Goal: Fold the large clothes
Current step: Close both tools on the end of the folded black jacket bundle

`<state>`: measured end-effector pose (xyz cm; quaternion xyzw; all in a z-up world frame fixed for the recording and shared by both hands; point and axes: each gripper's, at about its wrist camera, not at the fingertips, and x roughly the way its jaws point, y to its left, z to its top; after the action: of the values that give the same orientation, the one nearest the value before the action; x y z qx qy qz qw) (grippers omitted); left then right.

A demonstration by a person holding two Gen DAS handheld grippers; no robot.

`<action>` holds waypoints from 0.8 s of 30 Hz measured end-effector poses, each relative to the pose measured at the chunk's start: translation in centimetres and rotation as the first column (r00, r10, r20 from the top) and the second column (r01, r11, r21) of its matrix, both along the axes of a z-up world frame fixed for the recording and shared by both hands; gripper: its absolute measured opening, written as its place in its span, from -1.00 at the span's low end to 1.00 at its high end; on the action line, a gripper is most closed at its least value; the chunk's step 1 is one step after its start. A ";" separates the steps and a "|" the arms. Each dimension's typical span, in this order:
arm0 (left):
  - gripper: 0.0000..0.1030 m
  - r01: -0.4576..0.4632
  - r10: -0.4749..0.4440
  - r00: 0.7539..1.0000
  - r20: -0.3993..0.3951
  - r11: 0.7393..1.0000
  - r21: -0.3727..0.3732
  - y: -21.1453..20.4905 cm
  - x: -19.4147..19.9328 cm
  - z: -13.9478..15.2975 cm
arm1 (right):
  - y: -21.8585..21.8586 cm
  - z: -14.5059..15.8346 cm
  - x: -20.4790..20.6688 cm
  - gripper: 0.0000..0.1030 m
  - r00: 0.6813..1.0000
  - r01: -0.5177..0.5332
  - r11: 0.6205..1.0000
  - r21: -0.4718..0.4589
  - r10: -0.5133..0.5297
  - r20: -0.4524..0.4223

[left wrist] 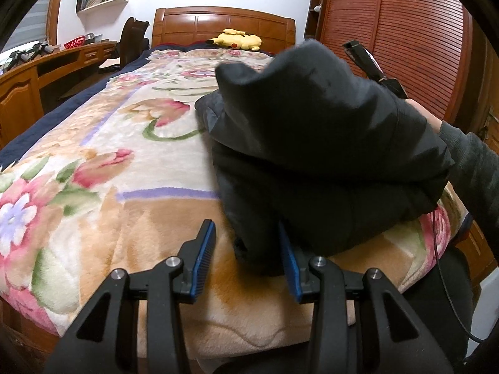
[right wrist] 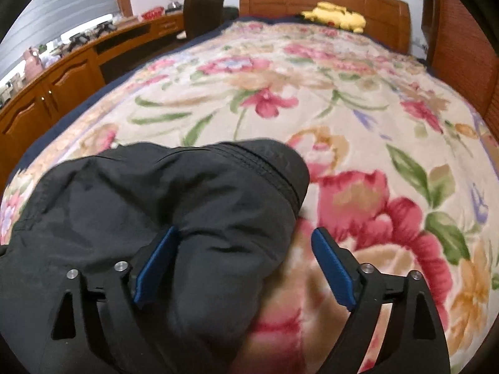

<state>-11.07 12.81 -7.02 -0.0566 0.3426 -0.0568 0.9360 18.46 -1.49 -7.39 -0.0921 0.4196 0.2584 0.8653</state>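
Observation:
A black padded garment (left wrist: 312, 143) lies folded in a thick bundle on the floral blanket (left wrist: 124, 143), near the foot of the bed. My left gripper (left wrist: 246, 227) is low at the bundle's near corner. The corner sits between the pads against the right one, while the left pad stands clear over the blanket. In the right wrist view the garment (right wrist: 156, 199) fills the lower left. My right gripper (right wrist: 244, 230) is wide open over the bundle's edge, with its left pad sunk into the fabric and its right pad over bare blanket (right wrist: 358, 118).
A yellow plush toy (left wrist: 237, 39) lies by the wooden headboard (left wrist: 224, 20). A wooden desk (right wrist: 62, 71) with a dark chair (right wrist: 202, 12) runs along the left. A slatted wooden door (left wrist: 399, 31) stands at the right. A person's hand and grey sleeve (left wrist: 467, 155) reach in from the right.

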 end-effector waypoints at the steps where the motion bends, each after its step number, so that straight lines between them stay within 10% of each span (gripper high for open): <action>1: -0.24 0.001 -0.001 1.000 0.002 1.000 0.003 0.0 0.1 0.0 | -0.1 -0.2 0.2 0.79 1.000 0.001 1.000 0.006 -0.001 -0.008; 15: -0.41 0.017 -0.017 1.000 0.016 1.000 -0.008 -0.3 0.0 -0.1 | 0.2 -2.8 1.5 0.76 0.981 -0.004 0.995 0.100 0.024 -0.194; 24: -0.83 0.037 -0.034 0.998 0.051 0.998 -0.050 0.2 -0.7 0.5 | 1.6 -0.7 -0.7 -0.32 0.987 -0.106 0.993 0.061 0.113 -0.118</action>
<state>-11.78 13.05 -6.47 -0.0728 0.3185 -0.0835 0.9414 17.78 0.16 -8.13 -0.0756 0.4585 0.3218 0.8249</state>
